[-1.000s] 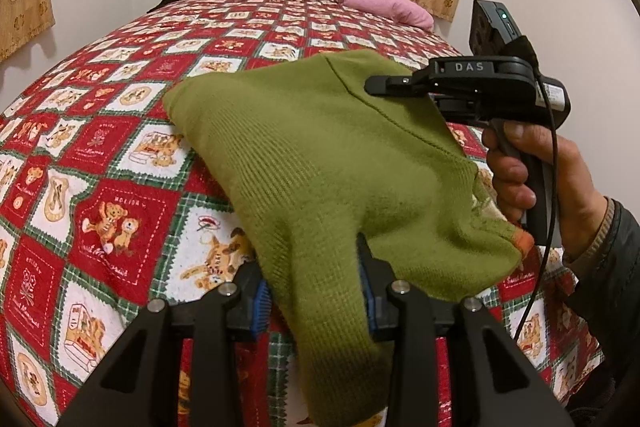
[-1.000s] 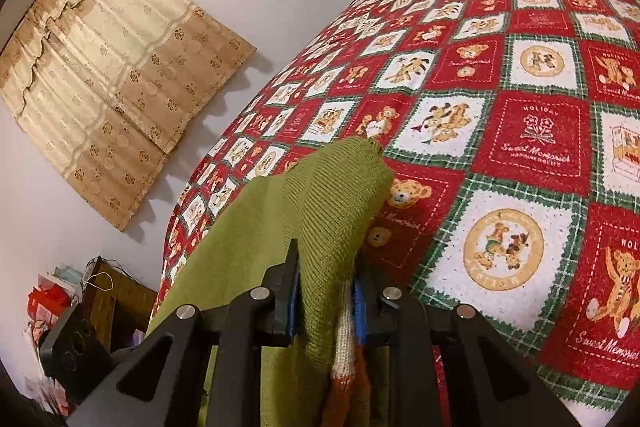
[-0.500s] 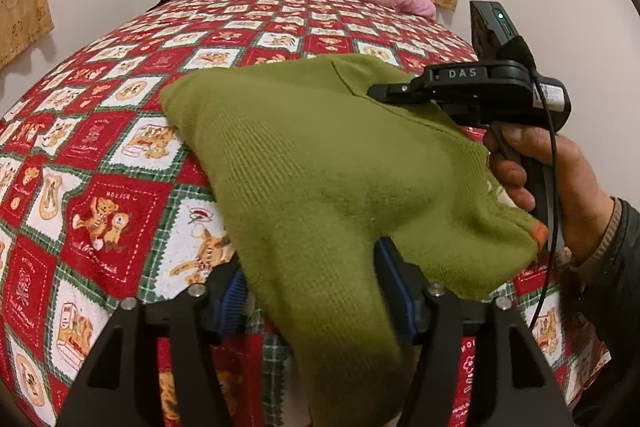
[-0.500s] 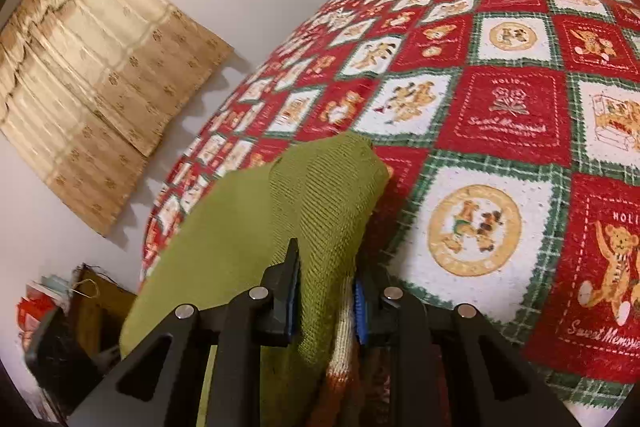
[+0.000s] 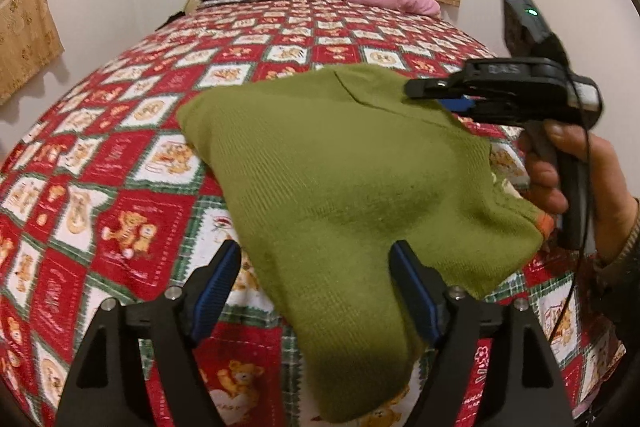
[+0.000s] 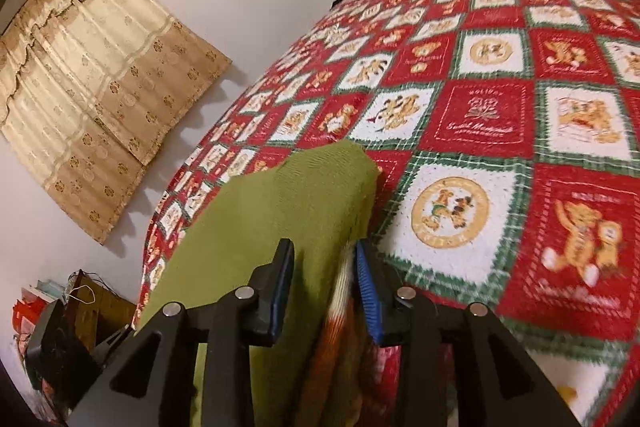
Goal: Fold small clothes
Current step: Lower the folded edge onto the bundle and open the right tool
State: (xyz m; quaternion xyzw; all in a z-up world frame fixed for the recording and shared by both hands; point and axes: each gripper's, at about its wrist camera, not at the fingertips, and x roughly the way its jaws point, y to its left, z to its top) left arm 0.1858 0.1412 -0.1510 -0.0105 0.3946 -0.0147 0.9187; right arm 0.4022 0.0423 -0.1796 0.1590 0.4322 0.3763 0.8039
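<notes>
On your left, the left gripper (image 5: 316, 291) had been clamped on the near hem of the green sweater (image 5: 352, 167) a second before; now its jaws were opening wide, the blue pads standing clear of the knit that drooped between them. The sweater itself lay folded over on the patterned bedspread (image 5: 120, 187), its near edge hanging off the bed toward you. To the right, your right gripper (image 6: 324, 287), held in your hand (image 5: 580, 183), had pinched the far corner tightly and was also opening, cloth between the jaws but no longer squeezed. Both releases suggested this fold was laid down, ready for smoothing or the next fold.
</notes>
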